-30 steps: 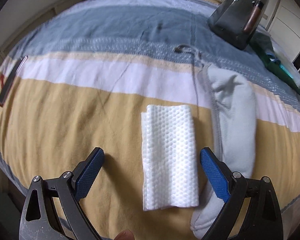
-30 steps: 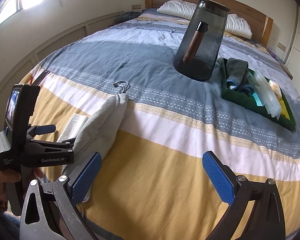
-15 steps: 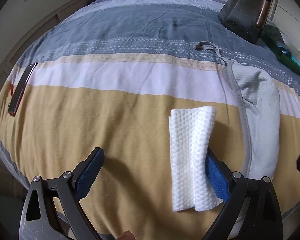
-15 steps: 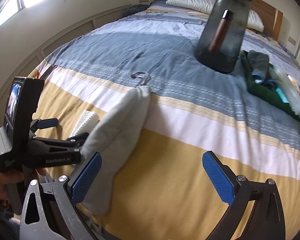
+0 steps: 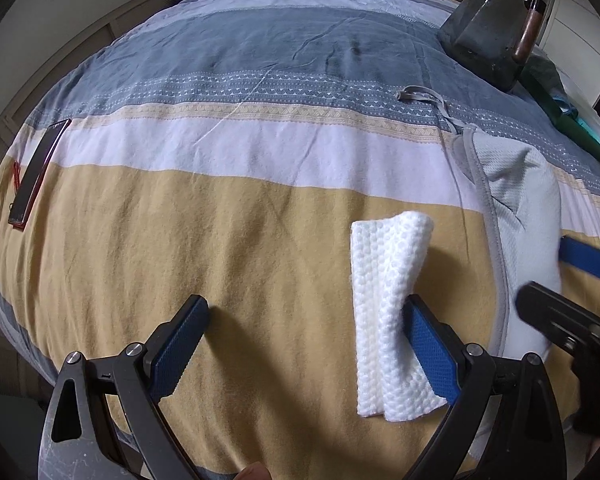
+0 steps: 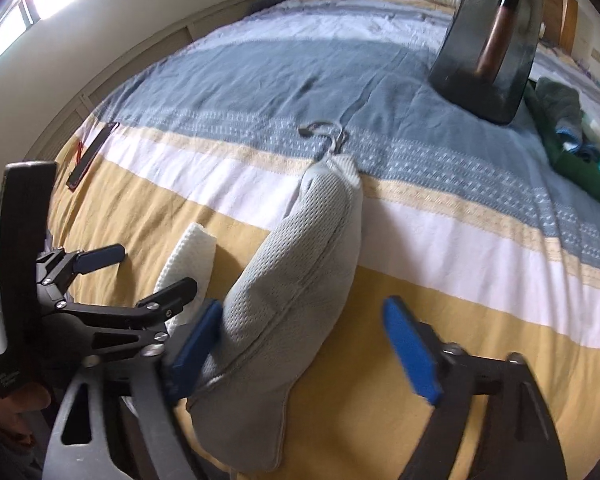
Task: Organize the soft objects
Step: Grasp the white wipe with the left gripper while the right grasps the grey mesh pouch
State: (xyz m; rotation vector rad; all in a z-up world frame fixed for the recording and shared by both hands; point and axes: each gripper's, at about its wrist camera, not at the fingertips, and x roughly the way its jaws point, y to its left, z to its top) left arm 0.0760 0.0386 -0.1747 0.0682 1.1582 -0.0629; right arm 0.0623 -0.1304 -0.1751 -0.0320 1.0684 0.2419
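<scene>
On the bed, a limp white cloth touches one finger of the spread left claw. Beside it, the right claw, just closing, straddles a squashy grey pillow without pinching. Both look light; grip mid-body.

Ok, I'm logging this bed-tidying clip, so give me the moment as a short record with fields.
surface: striped bedspread
left gripper: open, one pad against the folded white cloth
right gripper: jaws just closing around the grey mesh pouch, one pad at its side, the other clear
pouch: lying beside the cloth, hook at its far end
farther back: dark glass pitcher, green tray
left edge: phone
</scene>
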